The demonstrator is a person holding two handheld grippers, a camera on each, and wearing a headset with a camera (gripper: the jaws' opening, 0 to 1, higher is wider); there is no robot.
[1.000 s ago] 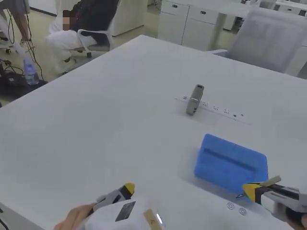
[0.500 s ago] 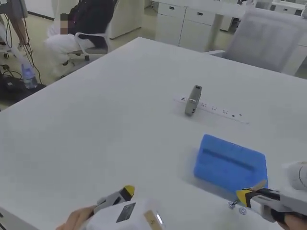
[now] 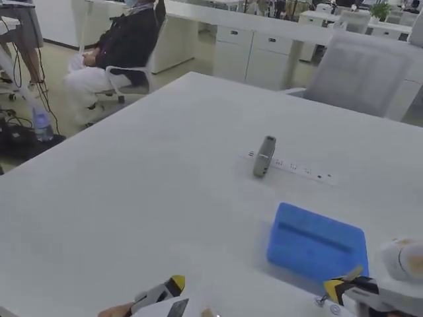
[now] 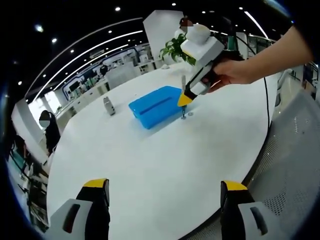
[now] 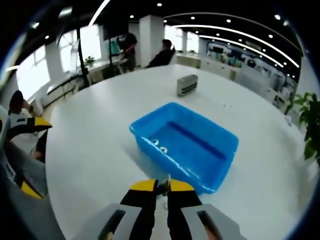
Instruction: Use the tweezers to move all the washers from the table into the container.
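Near the desk's [image 3: 132, 198] front edge, just before the blue container [image 3: 310, 259], the right gripper [image 5: 161, 186] has its jaws pressed together on the tweezers [image 4: 183, 110], whose tips point down at the washers [image 3: 334, 309] lying on the desk beside the container's near wall. Two more washers lie inside the container, close to that wall. The left gripper [image 4: 164, 192] hovers empty over the same front edge, well apart from the container, its jaws spread wide, while a grey device [image 3: 264, 156] stands farther back beside a power strip [image 3: 294, 166].
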